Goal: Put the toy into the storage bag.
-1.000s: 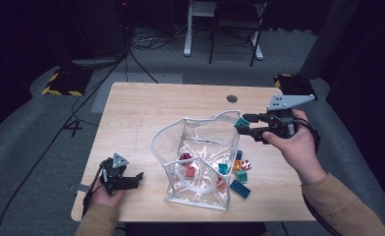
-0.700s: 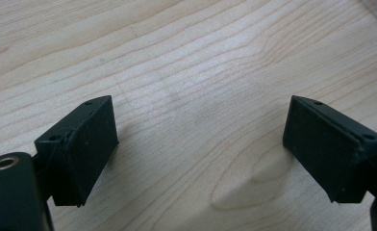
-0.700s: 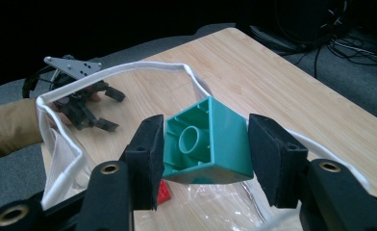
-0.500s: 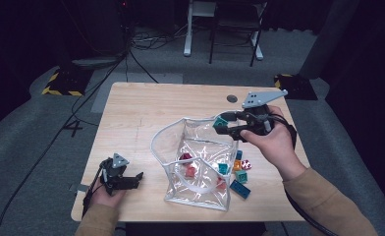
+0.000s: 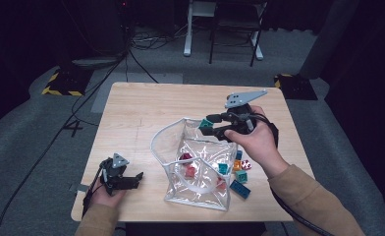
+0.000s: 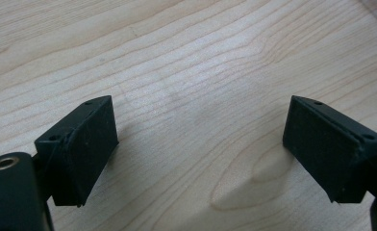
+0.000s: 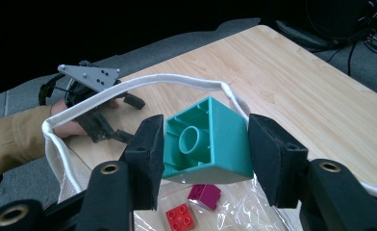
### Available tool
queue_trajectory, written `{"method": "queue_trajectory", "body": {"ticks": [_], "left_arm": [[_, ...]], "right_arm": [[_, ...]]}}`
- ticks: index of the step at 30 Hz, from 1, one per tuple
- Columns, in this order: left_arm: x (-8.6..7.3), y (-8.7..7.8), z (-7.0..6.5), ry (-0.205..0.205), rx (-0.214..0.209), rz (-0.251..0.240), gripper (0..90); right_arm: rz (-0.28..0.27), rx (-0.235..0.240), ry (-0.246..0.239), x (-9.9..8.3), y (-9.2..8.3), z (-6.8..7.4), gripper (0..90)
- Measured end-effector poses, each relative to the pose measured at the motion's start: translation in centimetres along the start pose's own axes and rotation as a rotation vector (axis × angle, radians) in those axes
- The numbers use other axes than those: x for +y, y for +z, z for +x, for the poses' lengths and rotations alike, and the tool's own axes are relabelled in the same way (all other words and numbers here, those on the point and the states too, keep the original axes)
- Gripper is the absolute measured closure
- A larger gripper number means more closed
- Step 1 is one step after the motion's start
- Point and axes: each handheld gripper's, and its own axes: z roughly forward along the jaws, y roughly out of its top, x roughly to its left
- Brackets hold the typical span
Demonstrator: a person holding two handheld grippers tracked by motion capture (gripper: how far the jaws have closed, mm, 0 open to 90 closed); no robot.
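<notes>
The right gripper's fingers point(image 7: 148, 159) clamp a teal block point(image 7: 207, 139), and over the last second that right gripper point(image 5: 215, 125) has carried it from the bench's right side to above the clear bag's point(image 5: 200, 172) white-rimmed mouth, so dropping it in looks next. The left gripper point(image 5: 131, 181) rests wide open and empty on the bench point(image 5: 146, 108).

From my feed the room's pretty dark. Light wooden table point(image 5: 146, 108) sits on grey carpet point(image 5: 28, 147). Black cables point(image 5: 131, 54) snake off around 11 o'clock, a white-legged chair point(image 5: 230, 29) at 12, yellow-black striped blocks point(image 5: 60, 83) at 10 and 2.
</notes>
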Motion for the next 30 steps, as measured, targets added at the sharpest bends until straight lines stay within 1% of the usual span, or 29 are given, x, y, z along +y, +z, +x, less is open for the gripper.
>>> {"method": "queue_trajectory", "body": {"ticks": [5, 12, 19, 26, 29, 30], "left_arm": [[0.0, 0.0, 0.0, -0.001, -0.001, 0.001, 12.1], [0.0, 0.0, 0.0, -0.001, -0.001, 0.0, 12.1], [0.0, 0.0, 0.0, -0.001, -0.001, 0.001, 12.1], [0.0, 0.0, 0.0, -0.001, -0.001, 0.0, 12.1], [0.0, 0.0, 0.0, -0.001, -0.001, 0.0, 12.1], [0.0, 0.0, 0.0, 0.0, -0.001, 0.001, 12.1]], "right_arm": [[0.033, 0.014, 0.003, -0.4, 1.1, 0.2, 49.0], [0.09, 0.022, 0.01, -1.6, 2.3, 0.2, 49.0], [0.132, 0.021, 0.017, -2.4, 2.8, 0.1, 49.0], [0.167, 0.021, 0.015, -2.6, 3.0, 0.3, 49.0], [0.177, 0.032, 0.016, -2.6, 3.2, 0.4, 48.8], [0.176, 0.037, 0.019, -2.6, 3.2, 0.5, 47.2]]}}
